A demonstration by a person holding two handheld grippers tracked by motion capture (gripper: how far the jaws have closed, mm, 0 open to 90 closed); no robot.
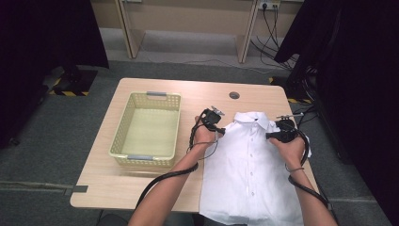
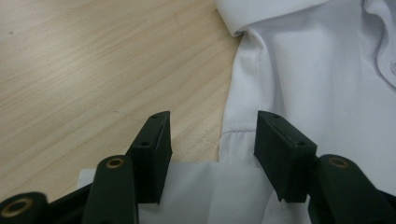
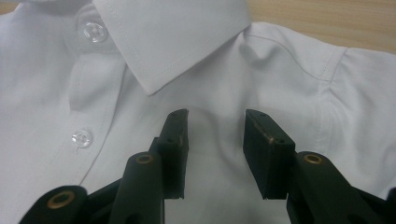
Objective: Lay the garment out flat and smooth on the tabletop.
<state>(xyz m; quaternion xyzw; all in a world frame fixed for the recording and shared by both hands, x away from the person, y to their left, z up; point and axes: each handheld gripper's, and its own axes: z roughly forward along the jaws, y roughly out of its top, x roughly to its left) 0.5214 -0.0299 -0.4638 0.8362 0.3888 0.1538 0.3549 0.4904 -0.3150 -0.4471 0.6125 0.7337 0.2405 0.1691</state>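
A white button-up shirt [image 1: 251,165] lies flat on the wooden table [image 1: 108,183], collar at the far end and buttons up. My left gripper [image 1: 219,128] hovers at the shirt's left shoulder edge. In the left gripper view it [image 2: 212,135] stands open, with the hem of the shirt [image 2: 317,79] and bare wood between its jaws. My right gripper [image 1: 270,136] is at the right shoulder. Seen in the right gripper view, it [image 3: 215,140] is open just below the collar [image 3: 177,37], with cloth under the jaws and nothing pinched.
A pale yellow plastic basket [image 1: 121,127] sits empty on the left half of the table, close to my left hand. A round cable hole [image 1: 234,95] lies near the far edge. Dark curtains hang on both sides of the table.
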